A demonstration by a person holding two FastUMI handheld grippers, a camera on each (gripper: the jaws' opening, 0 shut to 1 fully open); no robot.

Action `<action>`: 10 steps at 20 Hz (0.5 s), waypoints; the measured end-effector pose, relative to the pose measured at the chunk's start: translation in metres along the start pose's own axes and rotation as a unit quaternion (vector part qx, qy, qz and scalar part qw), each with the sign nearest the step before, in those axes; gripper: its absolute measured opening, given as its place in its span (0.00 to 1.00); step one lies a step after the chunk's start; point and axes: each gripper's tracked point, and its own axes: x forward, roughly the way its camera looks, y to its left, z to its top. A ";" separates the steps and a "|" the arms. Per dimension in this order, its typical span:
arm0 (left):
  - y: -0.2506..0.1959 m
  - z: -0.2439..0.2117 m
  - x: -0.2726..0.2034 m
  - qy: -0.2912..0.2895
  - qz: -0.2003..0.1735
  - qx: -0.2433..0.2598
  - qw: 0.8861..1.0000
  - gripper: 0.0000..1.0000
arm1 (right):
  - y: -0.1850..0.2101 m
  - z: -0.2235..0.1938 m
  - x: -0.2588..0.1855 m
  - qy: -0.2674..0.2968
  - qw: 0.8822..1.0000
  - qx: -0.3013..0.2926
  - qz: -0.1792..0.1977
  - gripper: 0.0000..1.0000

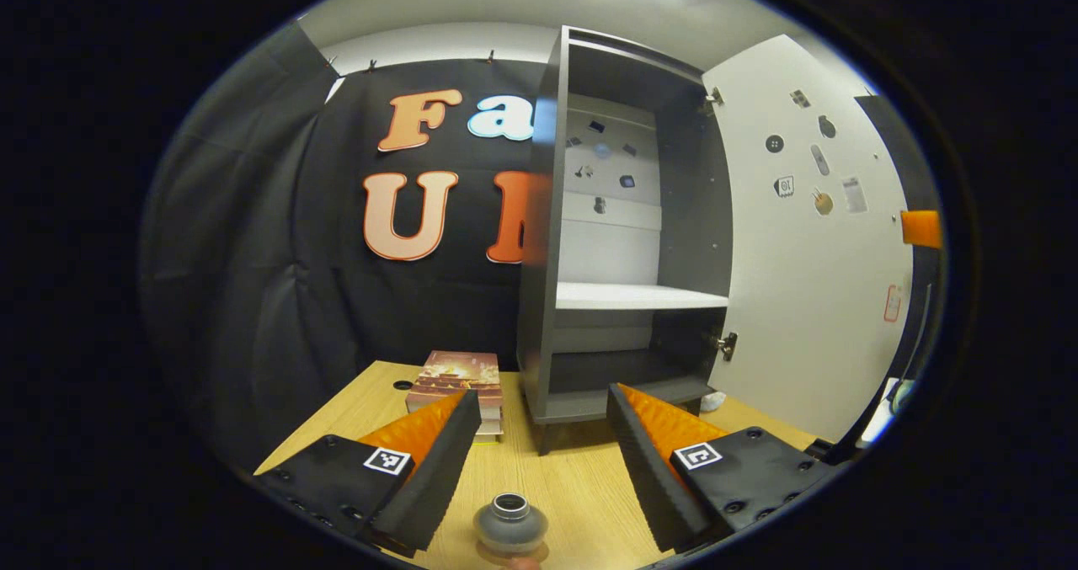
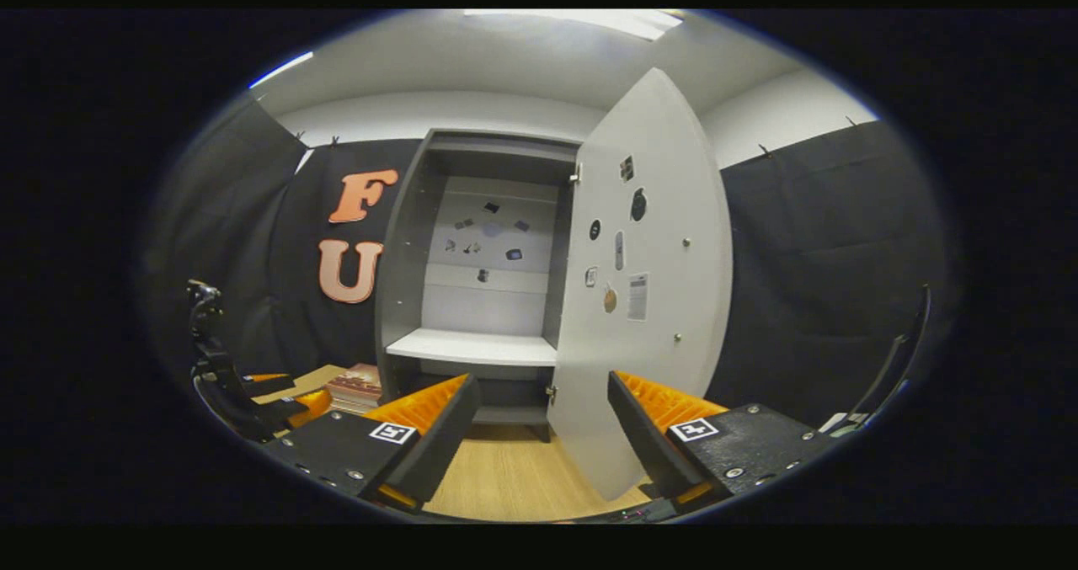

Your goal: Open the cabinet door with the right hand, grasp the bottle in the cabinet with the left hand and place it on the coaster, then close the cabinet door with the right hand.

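Observation:
The grey cabinet (image 1: 539, 300) stands on the wooden table with its white door (image 1: 808, 284) swung wide to the right. Its white shelf (image 1: 636, 296) is bare. A grey bottle (image 1: 509, 521) stands upright on the table at the bottom edge of the left gripper view, below and between the fingers of my left gripper (image 1: 543, 402), which is open and apart from it. What lies under the bottle is hidden. In the right gripper view, my right gripper (image 2: 543, 393) is open facing the cabinet (image 2: 404, 300), with the door (image 2: 648, 300) hanging just past its fingers.
A stack of books (image 1: 459, 385) lies on the table (image 1: 556, 477) left of the cabinet. My left gripper (image 2: 290, 391) also sits low at the left of the right gripper view, near the books (image 2: 358, 387). An orange piece (image 1: 920, 227) sticks out past the door's outer edge.

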 end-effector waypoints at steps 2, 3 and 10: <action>-0.007 0.022 -0.003 -0.012 0.012 0.003 1.000 0.97 | -0.024 0.019 -0.011 -0.030 0.999 0.010 -0.004 0.94; -0.011 0.031 -0.005 -0.014 0.017 0.006 1.000 0.97 | -0.042 0.021 -0.014 -0.037 0.999 0.015 -0.013 0.94; -0.044 0.065 -0.025 -0.029 0.031 0.031 0.999 0.97 | -0.159 0.018 -0.016 -0.048 0.996 0.022 -0.067 0.94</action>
